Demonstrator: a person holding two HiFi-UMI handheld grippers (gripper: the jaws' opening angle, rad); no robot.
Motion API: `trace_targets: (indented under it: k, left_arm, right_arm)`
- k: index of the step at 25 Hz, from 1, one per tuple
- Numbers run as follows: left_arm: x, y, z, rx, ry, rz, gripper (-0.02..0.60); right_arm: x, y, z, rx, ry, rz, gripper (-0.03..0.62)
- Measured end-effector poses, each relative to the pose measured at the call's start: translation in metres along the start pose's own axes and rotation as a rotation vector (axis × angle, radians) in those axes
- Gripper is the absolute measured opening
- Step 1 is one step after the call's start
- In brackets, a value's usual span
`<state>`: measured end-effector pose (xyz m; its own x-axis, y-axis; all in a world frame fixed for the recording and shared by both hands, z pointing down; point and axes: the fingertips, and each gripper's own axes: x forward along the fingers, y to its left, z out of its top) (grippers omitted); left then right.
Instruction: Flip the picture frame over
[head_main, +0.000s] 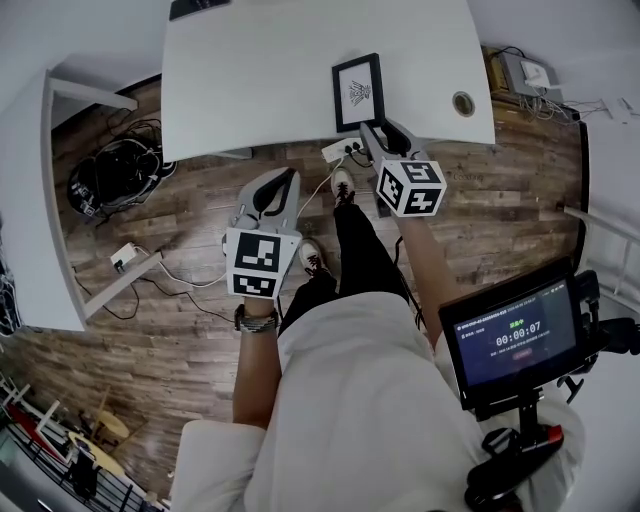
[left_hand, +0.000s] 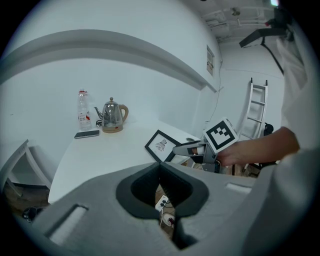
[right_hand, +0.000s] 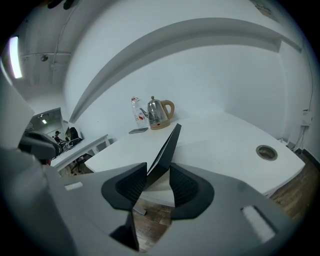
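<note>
Though unseen in the head view, a metal kettle (right_hand: 159, 114) is shown by the gripper views | black rectangular picture frame (head_main: 357, 92) tilted at white table (head_main: 250, 80) edge, between released right gripper (head_main: 372, 130) jaws | left gripper (head_main: 283, 178) clenched, empty.

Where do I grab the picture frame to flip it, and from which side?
Take the picture frame by its near corner, pinching across the thin black border, coming from the table's front edge. That corner sits by the edge and the frame looks tipped up, edge-on to the right gripper, whose open fingers straddle it.
</note>
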<state>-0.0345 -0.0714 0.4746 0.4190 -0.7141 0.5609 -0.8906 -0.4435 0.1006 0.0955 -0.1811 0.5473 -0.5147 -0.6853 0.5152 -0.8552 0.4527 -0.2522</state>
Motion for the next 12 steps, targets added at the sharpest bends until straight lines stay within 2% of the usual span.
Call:
trace_targets:
  k: [12]
  left_arm:
    - [0.013, -0.008, 0.000, 0.003, 0.006, -0.043, 0.002]
  right_arm:
    - [0.000, -0.007, -0.017, 0.020, 0.045, 0.006, 0.186]
